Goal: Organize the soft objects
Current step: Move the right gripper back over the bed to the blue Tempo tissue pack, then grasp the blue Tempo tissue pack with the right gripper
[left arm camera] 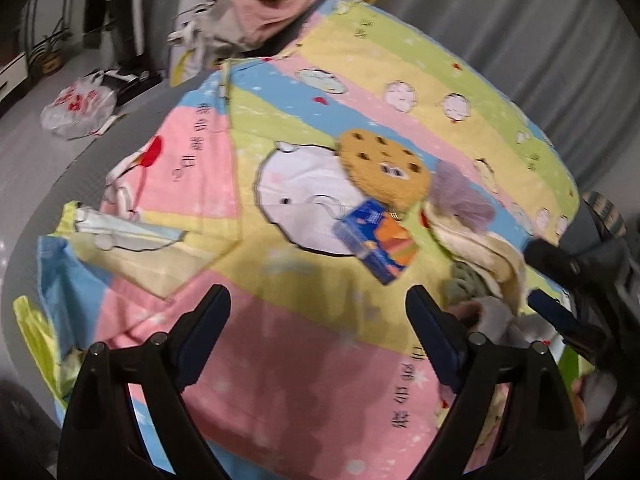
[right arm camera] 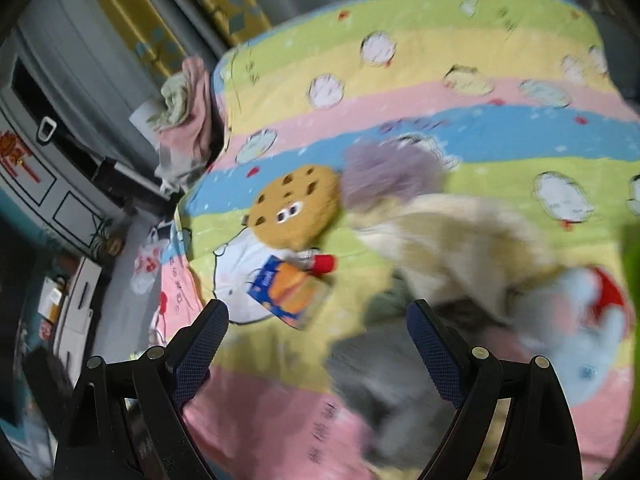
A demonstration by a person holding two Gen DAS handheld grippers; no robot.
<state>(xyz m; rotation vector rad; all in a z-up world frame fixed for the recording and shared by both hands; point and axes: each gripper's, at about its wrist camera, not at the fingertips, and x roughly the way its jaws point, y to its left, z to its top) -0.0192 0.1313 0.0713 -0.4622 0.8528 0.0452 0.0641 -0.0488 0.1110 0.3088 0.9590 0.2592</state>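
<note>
A round cookie plush [left arm camera: 384, 170] [right arm camera: 296, 208] lies mid-bed on the striped cartoon bedspread [left arm camera: 312, 360] [right arm camera: 480, 40]. Beside it lie a blue-and-orange packet [left arm camera: 380, 242] [right arm camera: 290, 288], a purple fluffy piece [left arm camera: 460, 192] [right arm camera: 392, 172], a cream plush [left arm camera: 484, 256] [right arm camera: 460, 248], a grey soft item [right arm camera: 384, 368] and a light-blue plush [right arm camera: 588, 332]. My left gripper [left arm camera: 318, 312] is open and empty above the pink stripe. My right gripper [right arm camera: 318, 320] is open and empty, just above the grey item; it shows at the right edge of the left wrist view [left arm camera: 560, 280].
A pile of pink and green clothes [left arm camera: 264, 4] [right arm camera: 188, 100] sits at the bed's far corner. A white plastic bag [left arm camera: 76, 108] lies on the grey floor. A red-capped item [right arm camera: 320, 262] lies by the packet. Cabinets [right arm camera: 48, 184] stand along the wall.
</note>
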